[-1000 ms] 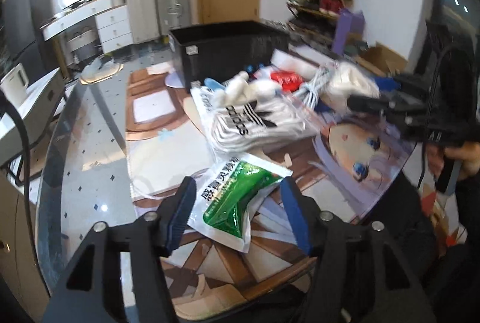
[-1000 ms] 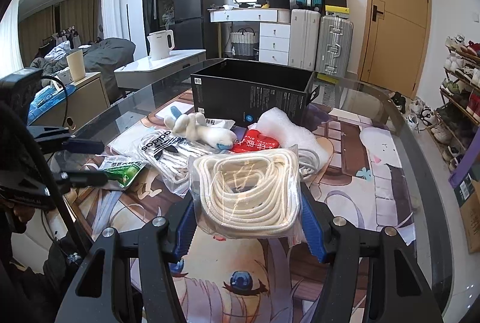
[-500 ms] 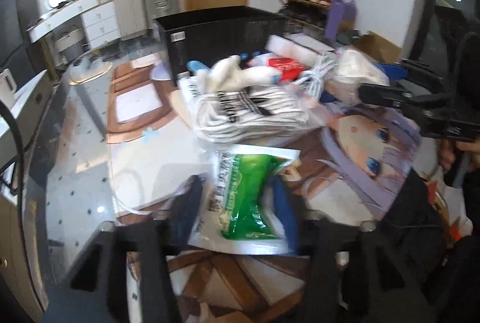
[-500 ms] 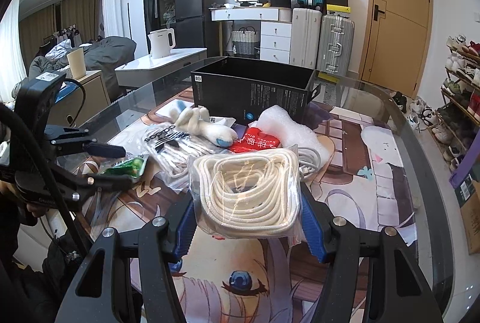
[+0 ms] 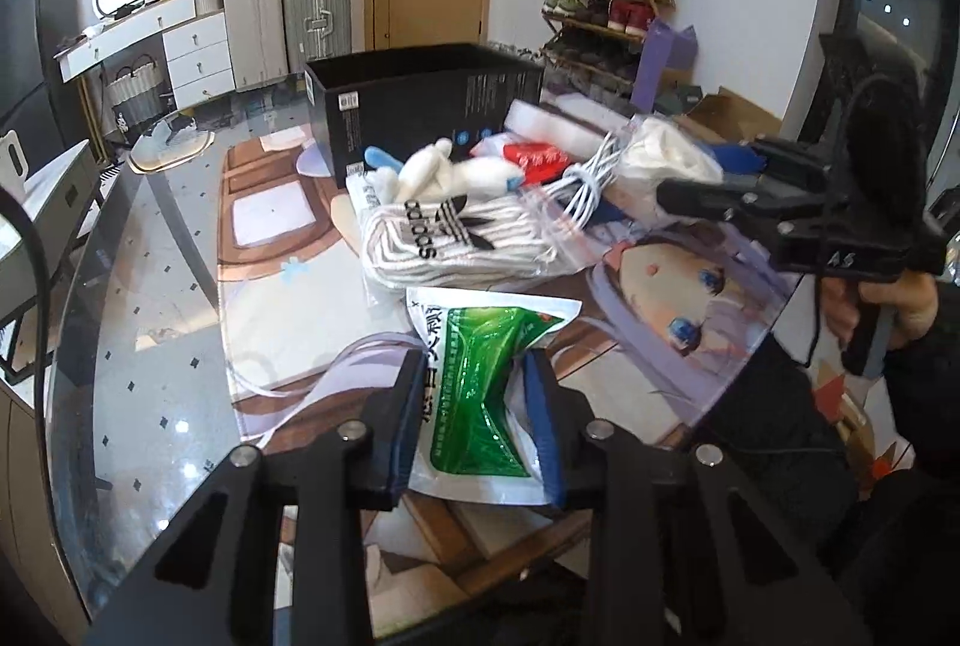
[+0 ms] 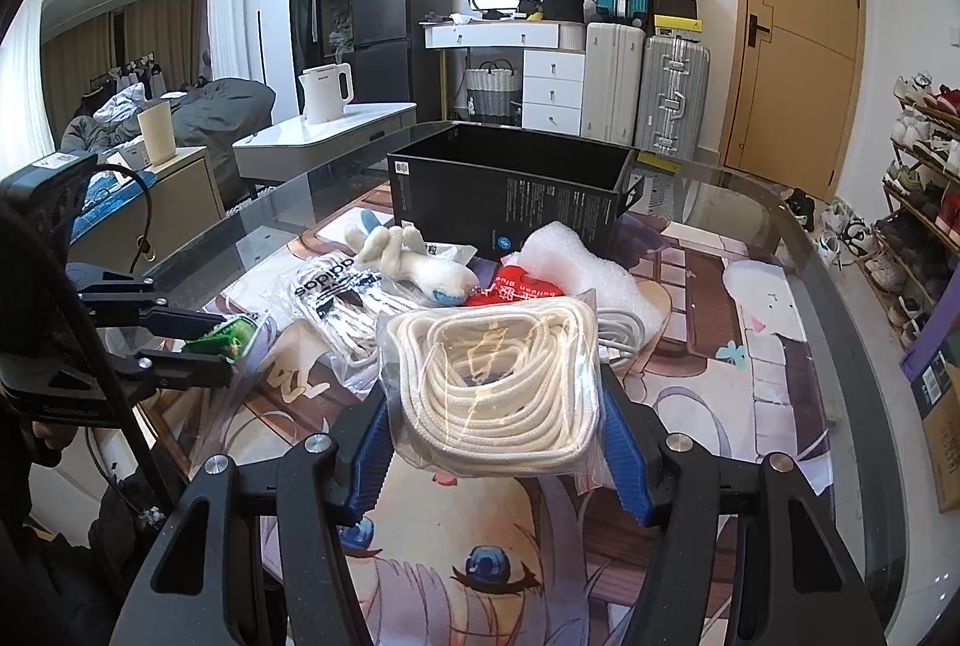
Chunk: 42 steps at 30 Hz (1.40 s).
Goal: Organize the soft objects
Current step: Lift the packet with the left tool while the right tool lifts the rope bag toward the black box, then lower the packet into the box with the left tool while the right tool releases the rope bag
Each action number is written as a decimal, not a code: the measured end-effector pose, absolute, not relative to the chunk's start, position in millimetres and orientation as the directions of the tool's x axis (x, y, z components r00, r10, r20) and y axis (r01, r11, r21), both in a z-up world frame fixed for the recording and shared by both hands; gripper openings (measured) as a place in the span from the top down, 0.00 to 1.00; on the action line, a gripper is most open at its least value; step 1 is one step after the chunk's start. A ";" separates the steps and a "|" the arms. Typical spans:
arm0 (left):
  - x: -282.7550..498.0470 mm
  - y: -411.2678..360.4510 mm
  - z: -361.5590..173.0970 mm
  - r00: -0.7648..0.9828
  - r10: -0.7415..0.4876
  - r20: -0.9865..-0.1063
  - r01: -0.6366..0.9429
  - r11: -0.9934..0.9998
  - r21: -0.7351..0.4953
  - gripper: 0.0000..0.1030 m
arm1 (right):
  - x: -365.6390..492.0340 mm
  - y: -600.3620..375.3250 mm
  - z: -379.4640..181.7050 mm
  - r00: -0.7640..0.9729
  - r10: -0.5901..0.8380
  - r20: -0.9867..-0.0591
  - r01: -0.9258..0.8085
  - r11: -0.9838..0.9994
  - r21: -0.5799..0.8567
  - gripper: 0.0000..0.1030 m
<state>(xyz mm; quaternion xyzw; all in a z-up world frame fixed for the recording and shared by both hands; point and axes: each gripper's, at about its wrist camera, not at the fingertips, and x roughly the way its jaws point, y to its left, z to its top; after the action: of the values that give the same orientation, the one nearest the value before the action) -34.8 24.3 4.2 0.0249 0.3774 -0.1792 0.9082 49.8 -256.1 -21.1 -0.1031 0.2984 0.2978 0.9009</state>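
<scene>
My left gripper (image 5: 477, 406) is shut on a green and white pouch (image 5: 480, 376) near the table's front edge; it also shows in the right wrist view (image 6: 225, 337). My right gripper (image 6: 495, 424) is shut on a clear bag of coiled white rope (image 6: 492, 376) and holds it above the mat. A bag of Adidas socks (image 5: 444, 238), a white plush toy (image 5: 444, 172), a red packet (image 5: 537, 159), white cable (image 5: 585, 187) and bubble wrap (image 6: 576, 262) lie in a pile in front of an open black box (image 6: 510, 190).
The glass table (image 5: 138, 346) carries an anime-print mat (image 6: 774, 346). A shoe rack (image 5: 606, 3), suitcases (image 6: 648, 87) and a door (image 6: 792, 27) stand beyond the table. A cardboard box (image 6: 942, 442) sits at the right.
My left gripper has closed its jaws onto the green pouch, which was lying between open fingers a second ago. My right gripper still holds the rope bag in the same place.
</scene>
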 end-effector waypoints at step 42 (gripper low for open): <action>46.3 37.5 76.6 0.849 -0.146 -0.507 0.083 0.986 -0.145 0.69 | 81.0 -241.6 50.6 0.680 0.533 -0.503 -0.623 0.782 -0.012 0.40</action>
<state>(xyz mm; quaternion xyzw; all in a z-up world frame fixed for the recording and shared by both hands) 46.3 37.5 76.6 -0.0587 0.2680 -0.0595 0.9598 81.0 -241.6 50.6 -0.0914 0.2443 0.3169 0.9119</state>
